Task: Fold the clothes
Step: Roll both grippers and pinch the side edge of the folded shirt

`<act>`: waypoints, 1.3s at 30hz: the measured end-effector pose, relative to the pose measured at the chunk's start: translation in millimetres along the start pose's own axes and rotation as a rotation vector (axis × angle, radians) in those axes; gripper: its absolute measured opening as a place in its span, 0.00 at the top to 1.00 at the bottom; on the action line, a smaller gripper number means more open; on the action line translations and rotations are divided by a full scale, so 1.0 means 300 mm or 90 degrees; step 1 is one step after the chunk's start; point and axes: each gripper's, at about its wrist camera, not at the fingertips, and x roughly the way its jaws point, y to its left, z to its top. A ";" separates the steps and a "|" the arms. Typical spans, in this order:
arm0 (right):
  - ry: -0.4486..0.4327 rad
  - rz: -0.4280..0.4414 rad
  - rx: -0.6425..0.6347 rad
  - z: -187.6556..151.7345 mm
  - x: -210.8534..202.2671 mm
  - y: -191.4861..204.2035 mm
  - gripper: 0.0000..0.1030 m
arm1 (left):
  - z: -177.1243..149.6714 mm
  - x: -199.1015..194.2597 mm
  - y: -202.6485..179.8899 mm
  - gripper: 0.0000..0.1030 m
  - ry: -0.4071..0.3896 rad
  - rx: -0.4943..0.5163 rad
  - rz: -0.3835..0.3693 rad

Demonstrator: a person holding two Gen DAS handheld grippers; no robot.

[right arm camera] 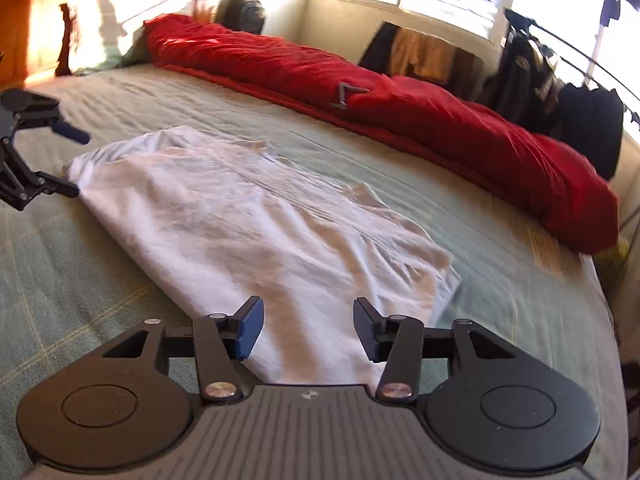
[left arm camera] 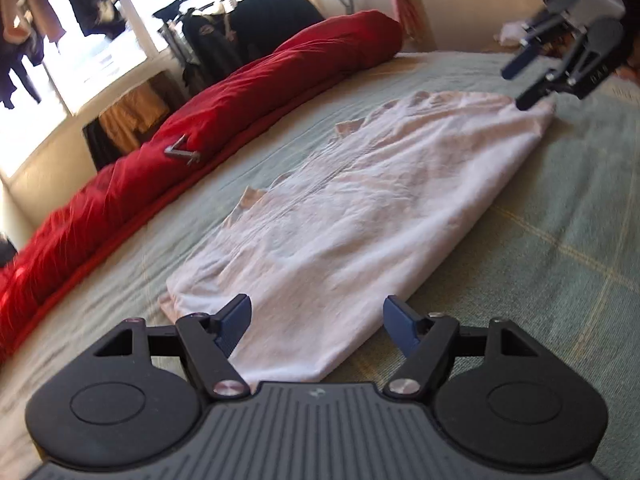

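Observation:
A white garment lies flat and wrinkled on the green bedspread, folded into a long strip. My left gripper is open at one short end, its blue-padded fingers spread wide just above the cloth. The right gripper is open at the far corner of the strip. From the right wrist view, the same garment stretches away from my open right gripper at its near end. The left gripper stands open at the far left end. Neither holds cloth.
A rolled red duvet runs along the far side of the bed, with a small grey angled object on it. Beyond it, dark clothes hang on a rack by the windows. A pillow lies at the bed's head.

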 end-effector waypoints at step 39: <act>0.009 -0.173 -0.286 -0.024 0.216 0.196 0.27 | 0.015 0.148 -0.199 0.21 0.020 0.332 0.213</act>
